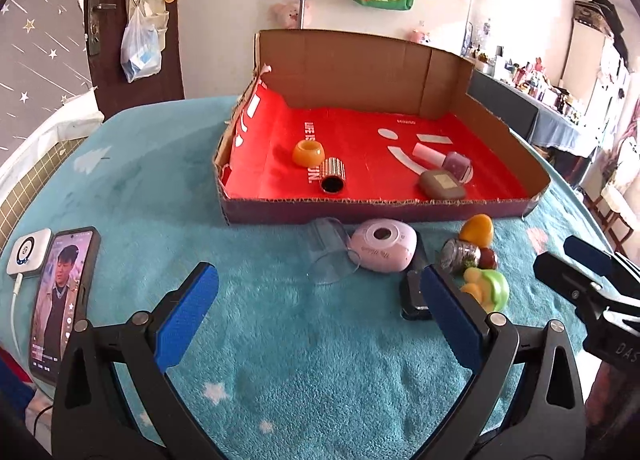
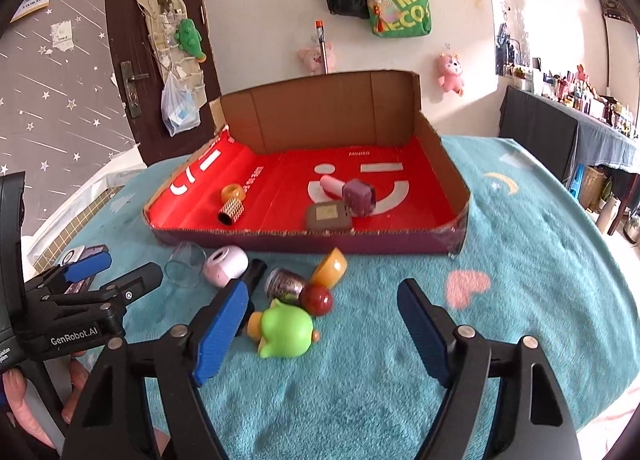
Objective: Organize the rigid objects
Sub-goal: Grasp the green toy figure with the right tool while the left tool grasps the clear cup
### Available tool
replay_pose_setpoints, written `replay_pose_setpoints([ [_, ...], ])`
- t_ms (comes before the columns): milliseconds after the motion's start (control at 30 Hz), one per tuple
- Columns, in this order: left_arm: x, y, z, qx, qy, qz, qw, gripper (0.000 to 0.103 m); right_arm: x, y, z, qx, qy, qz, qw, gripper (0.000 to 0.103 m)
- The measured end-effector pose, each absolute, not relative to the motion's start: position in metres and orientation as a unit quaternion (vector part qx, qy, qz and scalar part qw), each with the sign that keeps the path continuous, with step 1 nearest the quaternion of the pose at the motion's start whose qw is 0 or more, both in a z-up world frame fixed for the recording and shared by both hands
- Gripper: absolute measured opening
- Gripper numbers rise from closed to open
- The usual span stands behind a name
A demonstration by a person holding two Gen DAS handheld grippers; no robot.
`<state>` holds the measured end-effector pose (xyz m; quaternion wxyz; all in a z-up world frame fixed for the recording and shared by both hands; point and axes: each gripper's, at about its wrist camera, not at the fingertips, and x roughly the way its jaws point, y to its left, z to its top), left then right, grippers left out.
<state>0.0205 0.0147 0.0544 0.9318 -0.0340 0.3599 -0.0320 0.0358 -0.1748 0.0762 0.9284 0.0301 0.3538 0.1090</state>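
Turquoise fleece covers the table we work over, and we read it from its left edge across. Farthest left lies a phone, screen lit, with a small white charger puck just beside it. Our left gripper hangs above bare cloth, its blue pads spread wide with nothing between them.

Beyond it stands the cardboard tray with a red lining. Inside, from the left: an orange ring-shaped piece, a ribbed metallic cylinder on its side touching it, then a brown flat case, a pale pink tube and a purple block bunched together.

In front of the tray's near wall the loose things lie in a row: a clear cup tipped over, a pink rounded case against it, a black box, a small jar on its side, a yellow-orange piece, a dark red ball and a green toy.

Our right gripper is open too; the green toy sits between its pads, near the left one, untouched by either.
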Motion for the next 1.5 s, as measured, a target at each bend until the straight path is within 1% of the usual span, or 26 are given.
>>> replay_pose_setpoints([
  [233,0.030,0.022,0.044,-0.044,0.376,-0.026,0.925,0.101,0.037,-0.170,0.056,0.040,0.386,0.118,0.914,0.077],
  [300,0.036,0.025,0.040,-0.050,0.384,-0.024,0.922,0.097,0.038,-0.168,0.051,0.045,0.394,0.121,0.910,0.077],
  [433,0.047,0.025,0.031,-0.057,0.397,-0.021,0.916,0.096,0.041,-0.164,0.042,0.044,0.405,0.127,0.904,0.077],
  [500,0.052,0.023,0.027,-0.054,0.402,-0.017,0.914,0.091,0.043,-0.162,0.038,0.044,0.410,0.128,0.902,0.075],
  [533,0.055,0.023,0.026,-0.053,0.405,-0.016,0.912,0.091,0.043,-0.162,0.037,0.045,0.413,0.127,0.901,0.074],
  [833,0.071,0.018,0.016,-0.052,0.418,-0.009,0.907,0.091,0.052,-0.161,0.025,0.058,0.431,0.134,0.890,0.073],
  [1133,0.074,0.035,0.006,-0.044,0.435,0.018,0.899,0.091,0.056,-0.158,0.021,0.052,0.436,0.142,0.887,0.073],
  [1267,0.078,0.030,0.009,-0.040,0.434,0.012,0.900,0.090,0.057,-0.154,0.019,0.044,0.435,0.140,0.888,0.072],
  [1300,0.080,0.027,0.009,-0.037,0.435,0.009,0.900,0.087,0.057,-0.153,0.019,0.042,0.434,0.141,0.889,0.071],
  [1333,0.081,0.025,0.010,-0.035,0.435,0.006,0.900,0.085,0.058,-0.151,0.019,0.042,0.434,0.144,0.888,0.067],
  [1400,0.084,0.020,0.011,-0.029,0.435,0.001,0.900,0.074,0.058,-0.148,0.019,0.041,0.434,0.149,0.888,0.061],
  [1433,0.084,0.018,0.011,-0.026,0.436,-0.001,0.900,0.071,0.059,-0.147,0.019,0.040,0.434,0.152,0.887,0.057],
  [1467,0.085,0.017,0.011,-0.025,0.437,-0.003,0.899,0.064,0.059,-0.146,0.019,0.040,0.434,0.155,0.887,0.054],
  [1500,0.085,0.016,0.011,-0.022,0.437,-0.003,0.899,0.056,0.059,-0.145,0.019,0.040,0.434,0.159,0.886,0.054],
])
